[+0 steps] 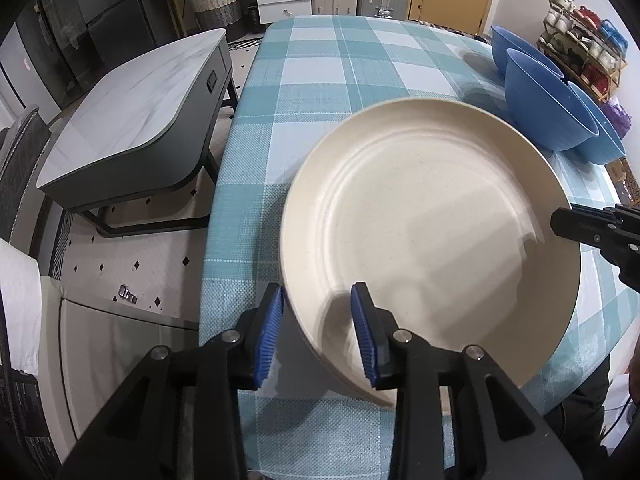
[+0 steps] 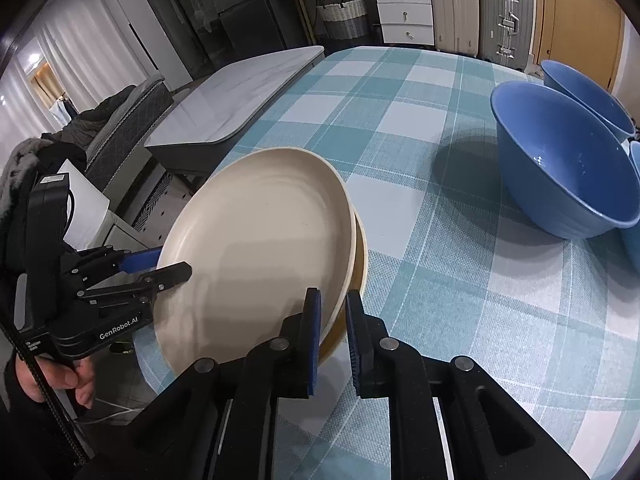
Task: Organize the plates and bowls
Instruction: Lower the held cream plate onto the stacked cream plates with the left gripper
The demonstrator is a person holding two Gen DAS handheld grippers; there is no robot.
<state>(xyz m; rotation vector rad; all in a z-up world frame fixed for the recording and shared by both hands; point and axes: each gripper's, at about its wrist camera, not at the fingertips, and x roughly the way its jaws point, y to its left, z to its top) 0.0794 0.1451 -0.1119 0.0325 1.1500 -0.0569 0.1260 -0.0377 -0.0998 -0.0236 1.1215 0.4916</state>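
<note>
Now we hold a cream plate [image 1: 432, 232] by two sides, over the near part of the checked tablecloth [image 1: 320, 64]. Our left gripper [image 1: 318, 330] has its blue pads on either side of the plate's near rim, with a gap showing, so it looks loose and not squeezing. Our right gripper [image 2: 333, 334] is pinched on the far rim. There we can see a second, yellow-brown plate [image 2: 360, 256] tucked right under the cream one, and the pads seem to clamp both rims together.

Three blue bowls [image 2: 560, 160] sit close together at the far right of the table, well apart from the plates.

We think the step in hand is stacking the plates and setting the pile down. Next we should lower the pile flat onto the cloth, then let the right pads go. After that the bowls likely need nesting.
</note>
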